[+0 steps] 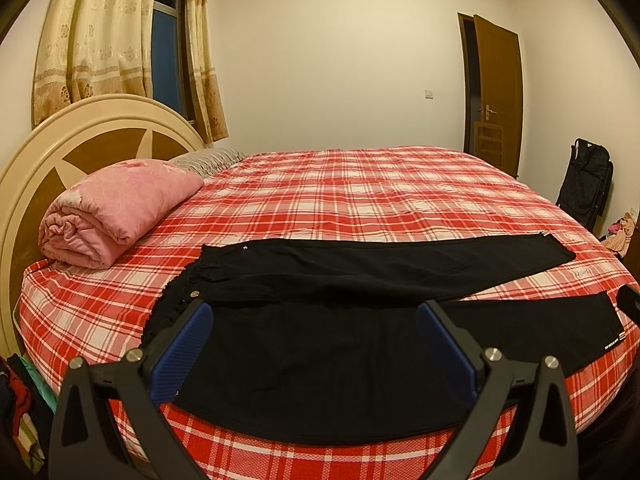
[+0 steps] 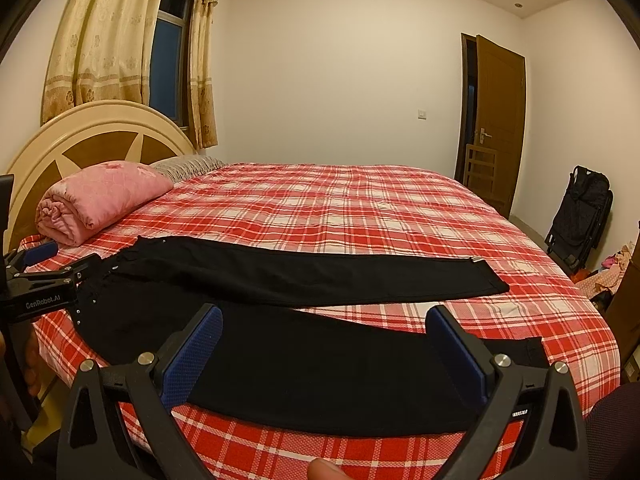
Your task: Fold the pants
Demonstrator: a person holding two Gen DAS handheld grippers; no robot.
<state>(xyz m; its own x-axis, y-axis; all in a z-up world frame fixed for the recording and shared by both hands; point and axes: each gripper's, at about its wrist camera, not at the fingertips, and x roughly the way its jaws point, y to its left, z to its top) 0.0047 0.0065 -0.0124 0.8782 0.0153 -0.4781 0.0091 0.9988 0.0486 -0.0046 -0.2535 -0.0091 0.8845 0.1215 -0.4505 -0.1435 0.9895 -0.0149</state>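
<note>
Black pants (image 1: 360,272) lie spread flat on the red plaid bed (image 1: 340,200), waist at the left, both legs running right; they also show in the right wrist view (image 2: 300,276). The near leg (image 1: 320,364) lies along the bed's front edge. My left gripper (image 1: 314,316) is open, hovering over the near leg close to the waist. My right gripper (image 2: 326,320) is open over the near leg (image 2: 320,372), further toward the hem. The left gripper also shows at the left edge of the right wrist view (image 2: 56,264). Neither holds anything.
A rolled pink blanket (image 1: 116,212) lies by the round headboard (image 1: 80,136), left of the waist. A striped pillow (image 1: 208,158) sits behind it. A black folded chair (image 1: 584,192) and a brown door (image 1: 498,96) stand at the right. Clothes (image 1: 16,392) are piled left of the bed.
</note>
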